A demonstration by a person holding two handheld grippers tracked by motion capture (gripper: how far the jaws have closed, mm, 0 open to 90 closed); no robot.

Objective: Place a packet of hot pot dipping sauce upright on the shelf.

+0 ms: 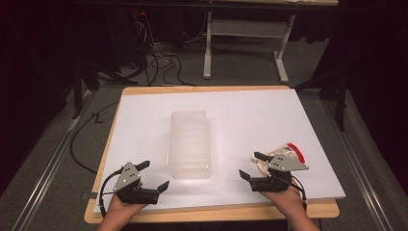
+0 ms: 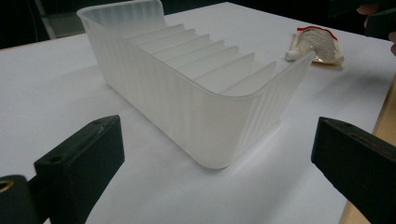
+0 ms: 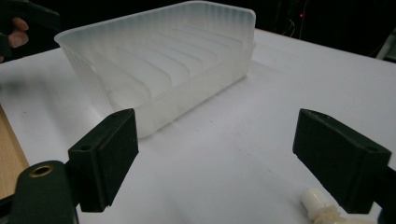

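Note:
A translucent white plastic bin [image 1: 189,144] with several inner dividers stands in the middle of the white table top [image 1: 250,115]; its ribbed wall [image 2: 187,102] and near corner [image 3: 154,70] show from both grippers. A crumpled pouch with a red edge and a white spout [image 1: 286,151] lies on the table at the right, also seen past the bin [image 2: 317,46]; its spout [image 3: 317,203] lies just under my right gripper's jaw. My left gripper [image 1: 156,175] stands open near the front left, nothing between its jaws. My right gripper [image 1: 253,166] stands open beside the pouch, holding nothing.
The white sheet lies on a wooden board whose edge [image 1: 207,214] runs along the front. Beyond the table stand a grey desk frame [image 1: 245,43] and loose cables on the floor [image 1: 159,62]. Metal rails [image 1: 48,163] flank the table.

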